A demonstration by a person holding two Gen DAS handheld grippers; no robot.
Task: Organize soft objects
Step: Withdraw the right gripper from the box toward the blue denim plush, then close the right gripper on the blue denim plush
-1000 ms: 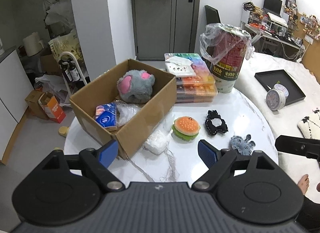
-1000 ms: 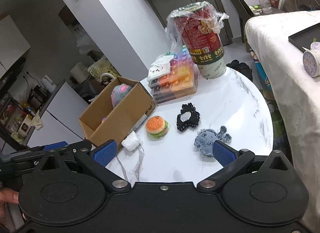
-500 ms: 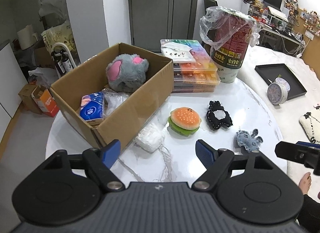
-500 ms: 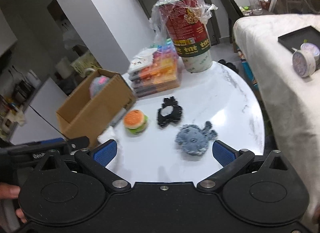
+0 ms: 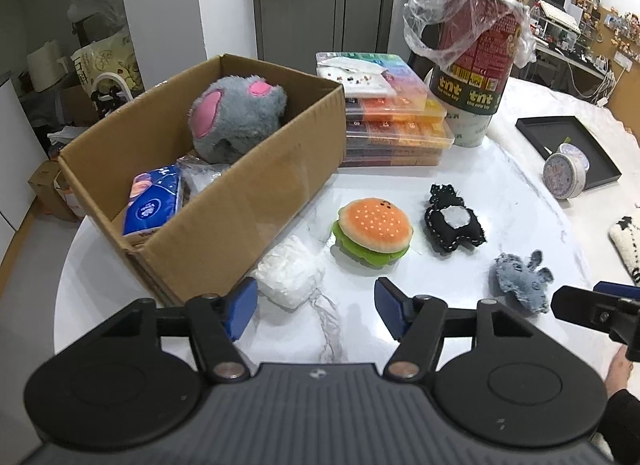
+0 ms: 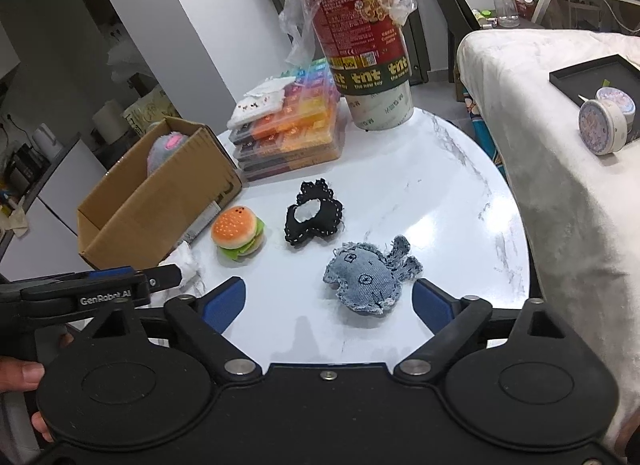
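Note:
On the round white table [image 5: 500, 189] stands a cardboard box [image 5: 240, 201] holding a grey plush [image 5: 236, 117] and a blue tissue pack [image 5: 154, 201]. Beside its near corner lies a white soft wad [image 5: 290, 275]. A plush burger [image 5: 374, 231], a black felt toy [image 5: 454, 225] and a denim toy [image 6: 370, 275] lie in a row. My left gripper [image 5: 314, 307] hovers just in front of the wad, jaws closing with nothing between them. My right gripper [image 6: 330, 299] sits just short of the denim toy, jaws closing, the toy's near edge between its tips, pads clear of it.
Stacked bead cases [image 5: 394, 125] and a red tub wrapped in plastic [image 5: 472, 77] stand at the table's far side. A white-covered surface [image 6: 560, 169] on the right carries a black tray [image 5: 568, 149] and a round tin [image 6: 602, 125]. A hand [image 6: 20, 377] holds the left gripper.
Both grippers have come down and closer to the table, so the toys look larger. The jaws of both have narrowed. The denim toy now lies between the right fingertips.

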